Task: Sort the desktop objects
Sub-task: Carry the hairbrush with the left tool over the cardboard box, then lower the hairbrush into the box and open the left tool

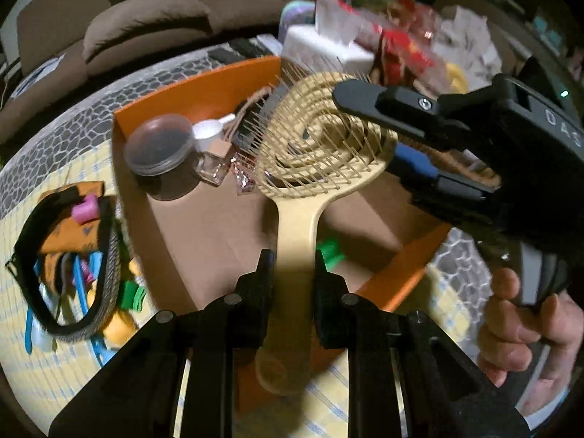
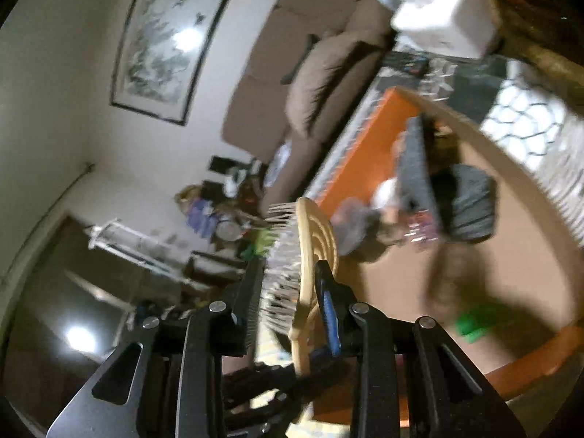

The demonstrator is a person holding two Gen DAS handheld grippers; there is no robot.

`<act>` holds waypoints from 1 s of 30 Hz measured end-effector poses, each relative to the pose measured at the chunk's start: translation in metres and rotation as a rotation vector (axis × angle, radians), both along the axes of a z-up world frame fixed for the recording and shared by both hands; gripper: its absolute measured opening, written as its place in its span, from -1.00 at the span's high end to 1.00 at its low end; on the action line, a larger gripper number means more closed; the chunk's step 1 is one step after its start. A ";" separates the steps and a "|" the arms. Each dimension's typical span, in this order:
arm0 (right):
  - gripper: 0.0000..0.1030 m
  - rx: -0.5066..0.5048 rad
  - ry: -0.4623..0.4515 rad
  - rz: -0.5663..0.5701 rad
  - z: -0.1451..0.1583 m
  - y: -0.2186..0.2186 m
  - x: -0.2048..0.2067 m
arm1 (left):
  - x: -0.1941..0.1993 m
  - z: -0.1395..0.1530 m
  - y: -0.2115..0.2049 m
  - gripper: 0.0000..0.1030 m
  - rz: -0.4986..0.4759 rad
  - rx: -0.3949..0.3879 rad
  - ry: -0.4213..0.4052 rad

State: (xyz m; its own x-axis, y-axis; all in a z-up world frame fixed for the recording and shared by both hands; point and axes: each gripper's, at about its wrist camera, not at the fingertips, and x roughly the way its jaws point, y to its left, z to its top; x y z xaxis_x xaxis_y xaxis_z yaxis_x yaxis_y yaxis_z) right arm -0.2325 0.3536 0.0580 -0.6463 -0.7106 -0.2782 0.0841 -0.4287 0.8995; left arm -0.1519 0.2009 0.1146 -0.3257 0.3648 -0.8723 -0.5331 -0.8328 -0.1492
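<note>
Counted: one cream plastic hairbrush (image 1: pixel 321 138), one orange cardboard tray (image 1: pixel 204 84), one clear round lidded jar (image 1: pixel 158 146), one white scoop (image 1: pixel 206 133), two black grippers.

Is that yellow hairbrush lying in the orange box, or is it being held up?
Held up. The left tongs clamp the hairbrush by its handle, the right tongs straddle its head, above the orange box.

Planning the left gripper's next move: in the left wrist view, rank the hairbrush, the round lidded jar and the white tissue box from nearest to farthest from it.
From the left gripper:
1. Hairbrush, handle between its fingers, centre.
2. Round lidded jar, inside the orange tray, ahead to the left.
3. White tissue box, beyond the tray's far edge, ahead to the right.
</note>
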 end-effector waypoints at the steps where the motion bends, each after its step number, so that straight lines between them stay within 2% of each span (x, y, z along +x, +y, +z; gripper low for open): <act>1: 0.39 0.023 -0.017 -0.008 -0.004 0.004 -0.003 | -0.004 -0.007 0.005 0.67 -0.006 -0.023 -0.003; 3: 0.39 0.058 -0.043 -0.014 -0.011 0.008 -0.007 | -0.010 -0.019 0.012 0.87 -0.019 -0.064 -0.015; 10: 0.39 0.160 -0.089 -0.028 -0.024 0.014 -0.016 | -0.026 -0.049 0.020 0.87 -0.042 -0.144 -0.061; 15: 0.39 0.198 -0.113 -0.033 -0.026 0.012 -0.015 | -0.029 -0.055 0.023 0.82 -0.038 -0.176 -0.053; 22: 0.39 0.223 -0.129 -0.020 -0.029 0.006 -0.016 | -0.041 -0.056 0.040 0.78 -0.053 -0.285 0.006; 25: 0.39 0.221 -0.135 -0.022 -0.029 0.005 -0.014 | -0.053 -0.060 0.045 0.70 -0.045 -0.337 0.029; 27: 0.39 0.218 -0.135 -0.026 -0.028 0.006 -0.014 | -0.063 -0.062 0.044 0.65 -0.032 -0.360 0.021; 30: 0.37 0.216 -0.135 -0.035 -0.025 0.009 -0.012 | -0.076 -0.063 0.040 0.55 -0.002 -0.353 -0.006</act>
State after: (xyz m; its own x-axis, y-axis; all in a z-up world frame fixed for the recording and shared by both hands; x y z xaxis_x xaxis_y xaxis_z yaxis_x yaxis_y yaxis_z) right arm -0.2445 0.3625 0.0325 -0.6161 -0.6032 -0.5066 -0.0488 -0.6127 0.7888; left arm -0.2280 0.2409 0.0511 -0.3200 0.0415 -0.9465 -0.5351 -0.8324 0.1444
